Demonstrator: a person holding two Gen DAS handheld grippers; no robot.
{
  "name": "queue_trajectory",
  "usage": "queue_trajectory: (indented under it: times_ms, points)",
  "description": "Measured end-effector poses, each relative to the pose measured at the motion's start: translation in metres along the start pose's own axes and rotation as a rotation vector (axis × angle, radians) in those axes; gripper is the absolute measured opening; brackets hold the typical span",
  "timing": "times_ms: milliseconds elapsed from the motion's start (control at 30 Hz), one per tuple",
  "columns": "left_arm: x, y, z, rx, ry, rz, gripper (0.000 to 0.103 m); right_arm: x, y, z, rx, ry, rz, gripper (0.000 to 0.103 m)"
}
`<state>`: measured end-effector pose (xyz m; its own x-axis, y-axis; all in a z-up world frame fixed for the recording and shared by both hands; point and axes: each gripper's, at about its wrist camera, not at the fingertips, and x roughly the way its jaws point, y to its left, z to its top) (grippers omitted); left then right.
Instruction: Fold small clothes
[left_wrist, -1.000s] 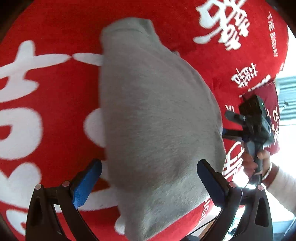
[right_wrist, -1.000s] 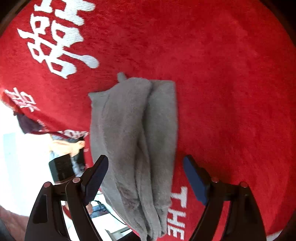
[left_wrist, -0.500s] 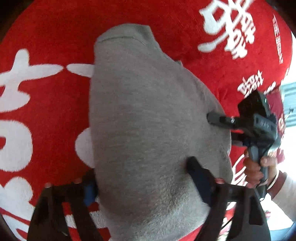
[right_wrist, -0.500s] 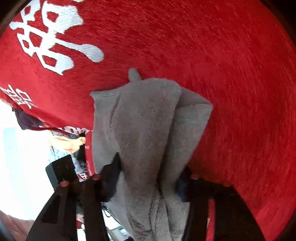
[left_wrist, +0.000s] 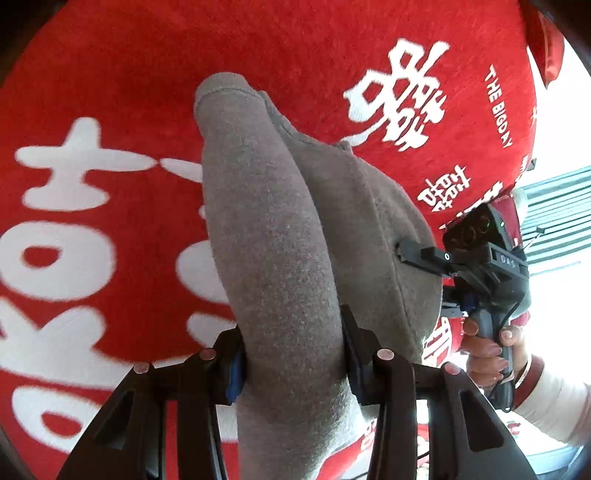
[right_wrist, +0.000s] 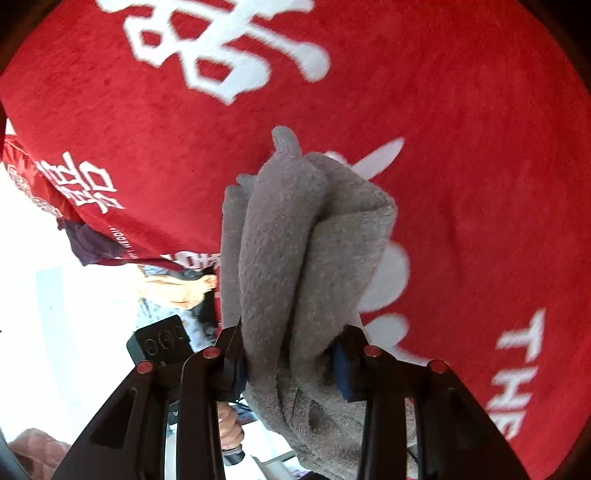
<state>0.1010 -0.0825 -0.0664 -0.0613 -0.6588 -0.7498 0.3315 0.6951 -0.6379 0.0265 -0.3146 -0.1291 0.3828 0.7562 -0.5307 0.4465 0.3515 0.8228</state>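
Observation:
A grey fleece garment (left_wrist: 280, 236) lies bunched on a red cloth with white characters (left_wrist: 92, 184). My left gripper (left_wrist: 291, 362) is shut on one end of it, the fabric squeezed between the blue pads. My right gripper (right_wrist: 291, 354) is shut on the other end of the garment (right_wrist: 295, 236), which rises in thick folds ahead of the fingers. The right gripper also shows in the left wrist view (left_wrist: 476, 266), its fingers pressed into the garment's far side.
The red cloth (right_wrist: 461, 147) covers the table; its edge drops off at the left of the right wrist view. A hand (left_wrist: 491, 350) holds the right gripper. Bright window light and slats (left_wrist: 554, 214) lie beyond the table edge.
Both grippers were open around the flat garment, then closed on it. The garment has bunched up into raised folds between the two grippers.

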Motion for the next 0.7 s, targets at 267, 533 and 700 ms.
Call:
queue_trajectory:
  times_ms: [267, 533, 700]
  points:
    - [-0.061, 0.031, -0.042, -0.003, -0.003, 0.094, 0.044, 0.042, 0.018, -0.045, 0.010, 0.061, 0.053, 0.040]
    - [-0.052, 0.092, -0.073, -0.116, 0.033, 0.323, 0.051, 0.066, 0.009, -0.044, -0.052, 0.024, -0.204, 0.039]
    - [-0.066, 0.090, -0.077, -0.132, 0.006, 0.375, 0.059, 0.049, 0.023, -0.045, -0.129, 0.004, -0.393, 0.053]
